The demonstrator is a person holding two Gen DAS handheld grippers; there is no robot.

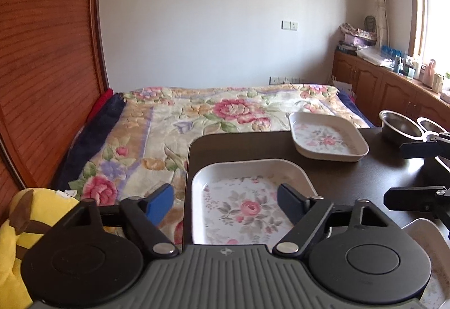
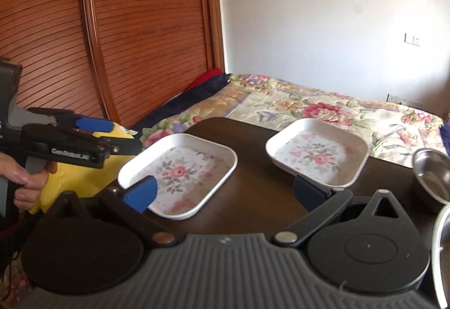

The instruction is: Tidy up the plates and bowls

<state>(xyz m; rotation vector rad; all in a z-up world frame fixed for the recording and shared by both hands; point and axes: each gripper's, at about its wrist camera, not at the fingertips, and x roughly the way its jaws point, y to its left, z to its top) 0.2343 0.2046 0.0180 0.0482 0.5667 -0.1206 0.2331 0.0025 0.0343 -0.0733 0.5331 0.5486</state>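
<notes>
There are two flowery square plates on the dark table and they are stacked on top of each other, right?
Not quite. The near plate and the far plate do sit on the dark table, but apart, side by side, not stacked. The right wrist view shows the gap.

This is a bedroom in a home. A bed (image 1: pixel 225 117) under a floral quilt fills the middle of the room, and everything else sits around it. At its head stands a tall slatted wooden panel (image 1: pixel 47 56). A yellow plush toy (image 1: pixel 25 227) lies on the near corner of the bed. Beyond its far side, wooden cabinets (image 1: pixel 374 84) run under a curtained window (image 1: pixel 433 11), their top crowded with bottles. A dark table (image 1: pixel 351 176) stands at the bed's near edge.
</notes>
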